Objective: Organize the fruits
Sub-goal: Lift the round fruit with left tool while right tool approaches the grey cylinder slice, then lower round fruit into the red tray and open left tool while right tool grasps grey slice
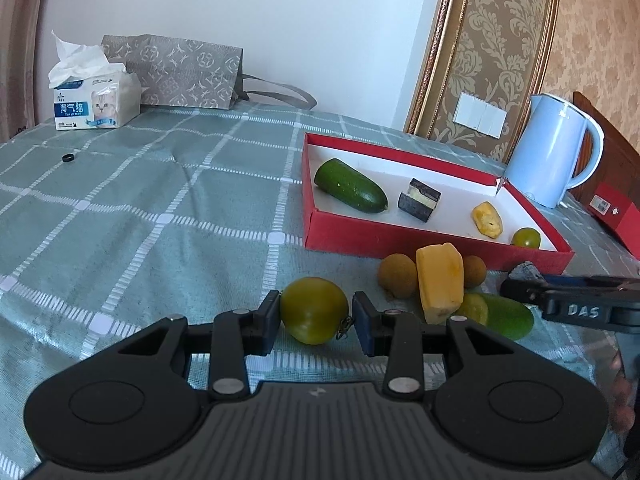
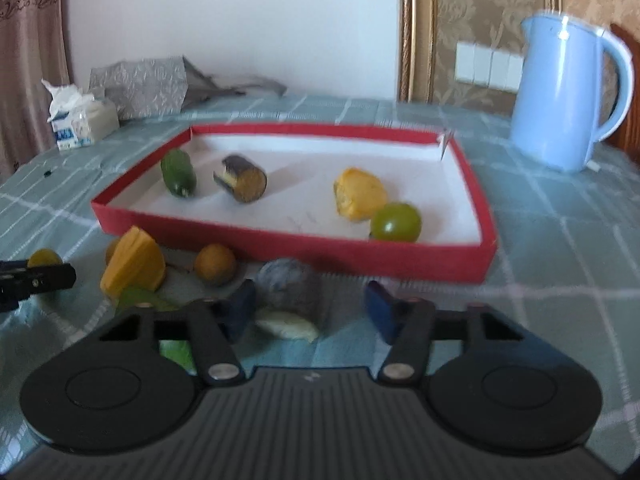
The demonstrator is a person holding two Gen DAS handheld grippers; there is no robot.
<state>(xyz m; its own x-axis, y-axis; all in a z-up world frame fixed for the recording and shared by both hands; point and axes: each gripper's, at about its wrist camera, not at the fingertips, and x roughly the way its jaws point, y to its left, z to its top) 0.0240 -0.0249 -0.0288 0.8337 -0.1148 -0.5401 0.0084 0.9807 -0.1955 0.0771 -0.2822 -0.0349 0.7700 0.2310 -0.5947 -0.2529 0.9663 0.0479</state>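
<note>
A red tray (image 1: 344, 236) (image 2: 280, 240) holds a green cucumber piece (image 1: 350, 185), a dark eggplant piece (image 1: 419, 199), a yellow corn piece (image 1: 487, 220) and a green tomato (image 1: 526, 238). In front of it lie two brown longans (image 1: 397, 275), a yellow wedge (image 1: 440, 282) and a green piece (image 1: 504, 314). My left gripper (image 1: 316, 320) is open, its jaws either side of a green tomato (image 1: 314, 310) on the cloth. My right gripper (image 2: 310, 312) is open around a dark eggplant piece (image 2: 290, 286) beside a pale slice (image 2: 286, 326).
A blue kettle (image 1: 554, 152) (image 2: 564, 96) stands right of the tray. A tissue box (image 1: 96, 100) and grey paper bag (image 1: 176, 72) sit at the table's far left. A small black ring (image 1: 69, 157) lies on the checked cloth. A red box (image 1: 616, 212) is at far right.
</note>
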